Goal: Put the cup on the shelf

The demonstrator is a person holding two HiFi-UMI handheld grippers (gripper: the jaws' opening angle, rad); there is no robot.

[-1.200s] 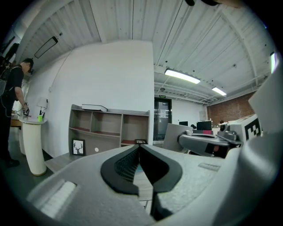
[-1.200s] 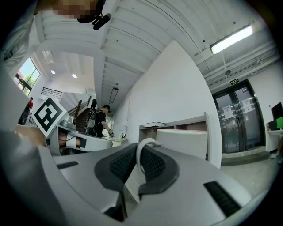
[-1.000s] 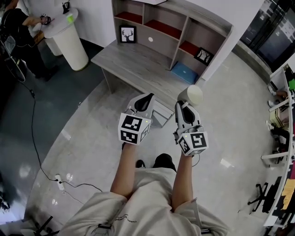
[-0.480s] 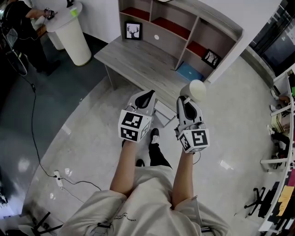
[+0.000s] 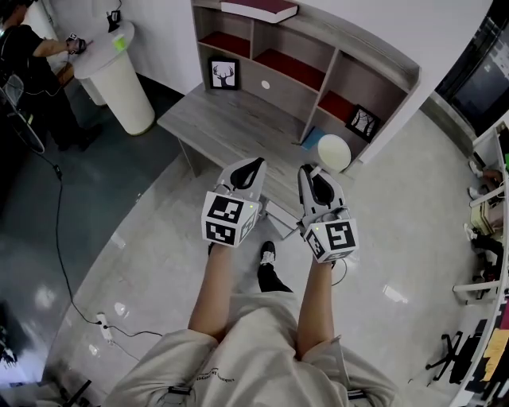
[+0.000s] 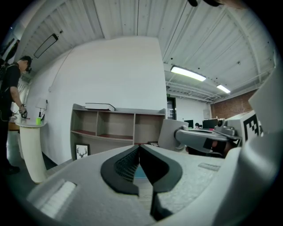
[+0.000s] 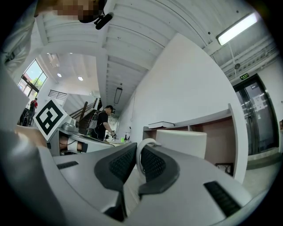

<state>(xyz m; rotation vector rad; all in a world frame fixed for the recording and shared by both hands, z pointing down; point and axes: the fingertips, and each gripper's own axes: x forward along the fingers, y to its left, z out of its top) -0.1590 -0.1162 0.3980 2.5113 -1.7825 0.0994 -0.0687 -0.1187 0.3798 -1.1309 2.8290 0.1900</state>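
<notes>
Carried, not yet placed: I hold the cup (image 5: 334,152) by its handle, the right gripper (image 5: 310,170) clamped tight on that loop. The cup hangs in the air at one o'clock of the gripper, seen over the right end of the desk (image 5: 223,119). The left gripper (image 5: 254,164) rides beside it at nine o'clock, jaws pressed together on nothing.

By my reading the pickup is done; the last of the approach and the set-down on the shelf (image 5: 374,48) are left.

The shelf stands at twelve o'clock on the grey wood desk, its compartments floored in red. A book (image 5: 258,8) lies on top and a deer picture (image 5: 223,73) leans at eleven o'clock. The floor (image 5: 143,262) is pale and glossy. At ten o'clock a person (image 5: 32,56) works at a round white stand (image 5: 119,71).
</notes>
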